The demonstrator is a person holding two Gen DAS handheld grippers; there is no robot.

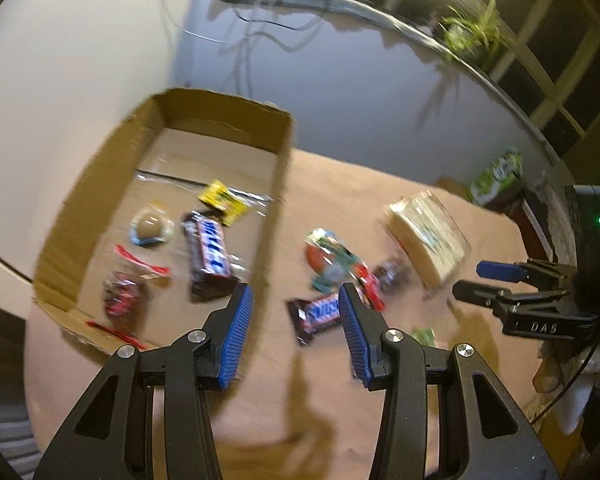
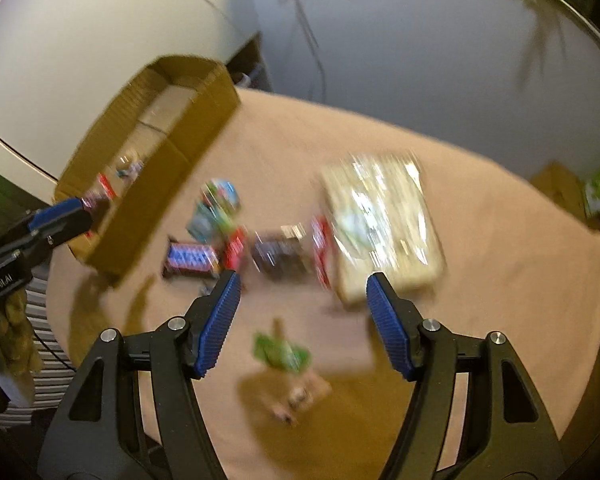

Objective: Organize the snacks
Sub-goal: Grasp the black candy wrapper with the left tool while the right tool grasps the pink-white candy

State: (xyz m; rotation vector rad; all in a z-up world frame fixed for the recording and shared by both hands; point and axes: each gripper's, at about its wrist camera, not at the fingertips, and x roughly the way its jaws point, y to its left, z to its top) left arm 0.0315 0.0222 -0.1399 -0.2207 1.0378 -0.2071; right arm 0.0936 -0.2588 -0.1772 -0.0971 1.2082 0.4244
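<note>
Snacks lie in two groups on the tan bench [image 1: 324, 400]; some sit inside the open cardboard box [image 1: 272, 220] at ten o'clock in the left wrist view, the others loose on the bench beside it. Inside the box are a Snickers bar [image 1: 210, 254], a yellow packet [image 1: 222, 197] at its twelve o'clock, a round chocolate in clear wrap [image 1: 150, 226] at its nine o'clock, and a dark red-patterned packet [image 1: 122, 298] toward seven o'clock; all are blurred. Outside, a second Snickers bar [image 2: 192, 258] lies just beside the box wall; a teal and red packet [image 2: 216, 210] sits at its twelve o'clock, a dark wrapped bar [image 2: 280, 258] at its three o'clock, and a large pale cellophane pack [image 2: 382, 226] further toward three o'clock; a small green-wrapped snack [image 2: 282, 354] lies apart at six o'clock, between the fingers of the right gripper [image 2: 302, 304]. That gripper hangs above the bench with its fingers spread wide and nothing held; the left gripper [image 1: 296, 312] is likewise spread wide and holds nothing, hovering over the box's near wall and the loose Snickers.
</note>
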